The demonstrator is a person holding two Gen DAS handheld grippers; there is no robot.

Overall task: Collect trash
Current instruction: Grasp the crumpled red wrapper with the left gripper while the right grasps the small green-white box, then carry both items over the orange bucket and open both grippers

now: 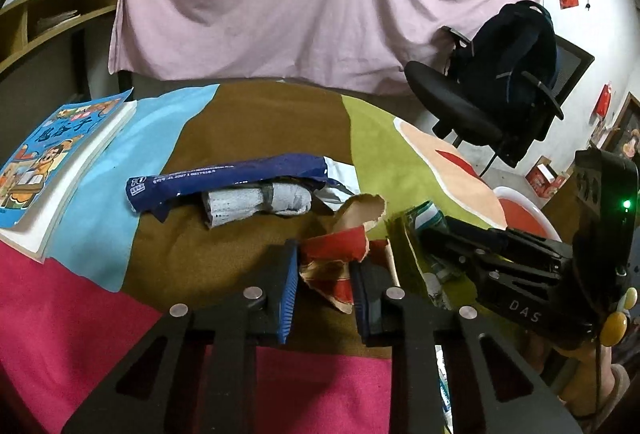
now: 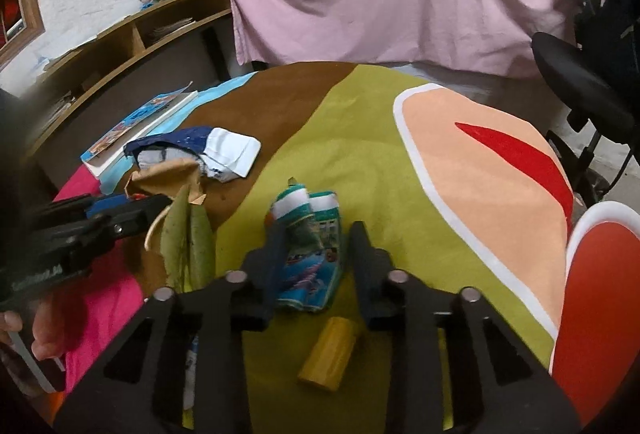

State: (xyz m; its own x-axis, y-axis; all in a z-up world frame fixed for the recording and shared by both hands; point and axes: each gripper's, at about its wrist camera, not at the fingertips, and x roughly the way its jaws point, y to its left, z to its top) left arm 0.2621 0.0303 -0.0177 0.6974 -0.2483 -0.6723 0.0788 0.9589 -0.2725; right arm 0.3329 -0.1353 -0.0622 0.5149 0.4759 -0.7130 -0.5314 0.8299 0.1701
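Observation:
My left gripper (image 1: 325,254) has its fingers on either side of a torn red and brown paper scrap (image 1: 340,254), touching it; it looks shut on the scrap. A blue wrapper with grey rolled paper (image 1: 244,190) lies beyond it. My right gripper (image 2: 316,234) is open, its fingers straddling a crumpled teal and white carton (image 2: 310,234) on the green cloth. A yellow cylinder (image 2: 328,358) lies below it. Green leaves (image 2: 188,242) lie to the left, beside the left gripper (image 2: 132,214).
A children's book (image 1: 52,166) lies at the table's left. A red and white bin (image 2: 600,298) stands at the right edge. A black office chair (image 1: 500,94) with a backpack stands behind the table. A pink sheet hangs at the back.

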